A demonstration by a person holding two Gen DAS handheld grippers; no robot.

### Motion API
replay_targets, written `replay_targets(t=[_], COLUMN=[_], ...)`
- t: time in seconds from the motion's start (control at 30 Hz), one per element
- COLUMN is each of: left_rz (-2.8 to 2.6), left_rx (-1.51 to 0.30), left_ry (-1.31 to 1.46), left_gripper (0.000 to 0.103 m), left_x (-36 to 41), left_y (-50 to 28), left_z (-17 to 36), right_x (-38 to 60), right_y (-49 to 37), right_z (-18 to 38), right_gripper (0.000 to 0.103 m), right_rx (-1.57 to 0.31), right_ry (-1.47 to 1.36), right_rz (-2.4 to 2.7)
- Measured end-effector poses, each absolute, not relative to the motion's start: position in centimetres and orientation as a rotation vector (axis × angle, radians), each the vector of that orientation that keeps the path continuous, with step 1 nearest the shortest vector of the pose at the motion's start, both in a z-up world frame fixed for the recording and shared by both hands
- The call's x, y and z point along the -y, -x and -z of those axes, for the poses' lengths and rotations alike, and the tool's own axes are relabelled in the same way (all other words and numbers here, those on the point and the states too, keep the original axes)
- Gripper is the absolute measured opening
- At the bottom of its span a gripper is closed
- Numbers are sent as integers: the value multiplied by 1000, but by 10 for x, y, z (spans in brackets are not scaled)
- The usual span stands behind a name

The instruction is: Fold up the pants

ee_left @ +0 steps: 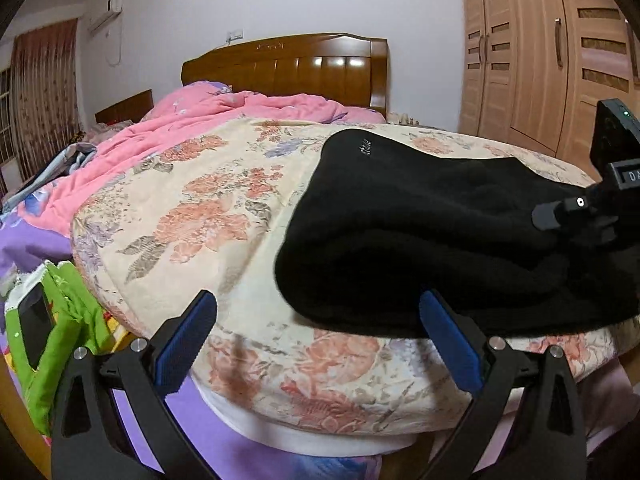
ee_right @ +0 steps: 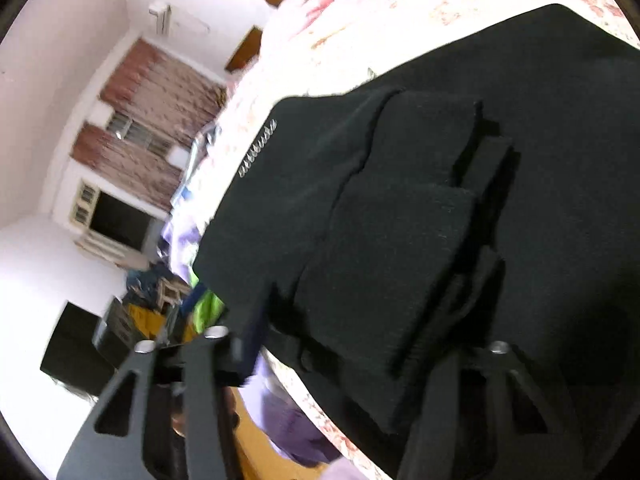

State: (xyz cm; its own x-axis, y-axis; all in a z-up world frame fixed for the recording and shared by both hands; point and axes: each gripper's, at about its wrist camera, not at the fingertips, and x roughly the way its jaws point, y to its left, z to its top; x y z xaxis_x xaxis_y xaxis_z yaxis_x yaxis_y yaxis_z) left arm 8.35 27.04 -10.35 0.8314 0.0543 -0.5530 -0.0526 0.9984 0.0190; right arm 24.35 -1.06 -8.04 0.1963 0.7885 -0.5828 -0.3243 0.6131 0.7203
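Black pants [ee_left: 440,232] lie folded in thick layers on a floral blanket [ee_left: 192,208] at the bed's near right. My left gripper [ee_left: 318,340] stands open wide at the blanket's front edge. Its right blue pad [ee_left: 448,340] is just at the pants' near hem and its left pad is over bare blanket. The right gripper [ee_left: 580,208] comes in over the pants from the right. In the blurred right wrist view a folded strip of the pants [ee_right: 392,248] lies between the right gripper [ee_right: 372,296] fingers. Whether the pads press on it I cannot tell.
A pink quilt [ee_left: 208,120] is bunched toward the wooden headboard [ee_left: 288,64]. A wardrobe [ee_left: 540,60] stands at the right. A green cloth [ee_left: 68,320] lies low at the left beside the bed, over purple sheet [ee_left: 192,420]. The blanket's edge drops off just in front of me.
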Motion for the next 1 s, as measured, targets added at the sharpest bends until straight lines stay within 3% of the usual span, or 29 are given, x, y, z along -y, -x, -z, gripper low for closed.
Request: replay_targets(t=[0.47, 0.7, 0.83, 0.87, 1.0], left_rz=[-205, -236, -223, -231, -252], left_rx=[-647, -665, -687, -686, -679], left_ry=[43, -29, -9, -23, -58], left_gripper=[102, 102, 102, 102, 102], left_x=[-292, -271, -276, -274, -271], left_y=[-126, -128, -130, -130, -127], left_z=[88, 108, 106, 105, 104], right_x=[36, 68, 62, 63, 75], right_y=[-216, -233, -230, -226, -209], right_z=[8, 96, 81, 77, 56], right_gripper=[30, 28, 26, 18, 16], right_rx=[-716, -884, -863, -844, -757], right_ry=[-312, -389, -328, -312, -250], right_rz=[-817, -734, -718, -710, -657])
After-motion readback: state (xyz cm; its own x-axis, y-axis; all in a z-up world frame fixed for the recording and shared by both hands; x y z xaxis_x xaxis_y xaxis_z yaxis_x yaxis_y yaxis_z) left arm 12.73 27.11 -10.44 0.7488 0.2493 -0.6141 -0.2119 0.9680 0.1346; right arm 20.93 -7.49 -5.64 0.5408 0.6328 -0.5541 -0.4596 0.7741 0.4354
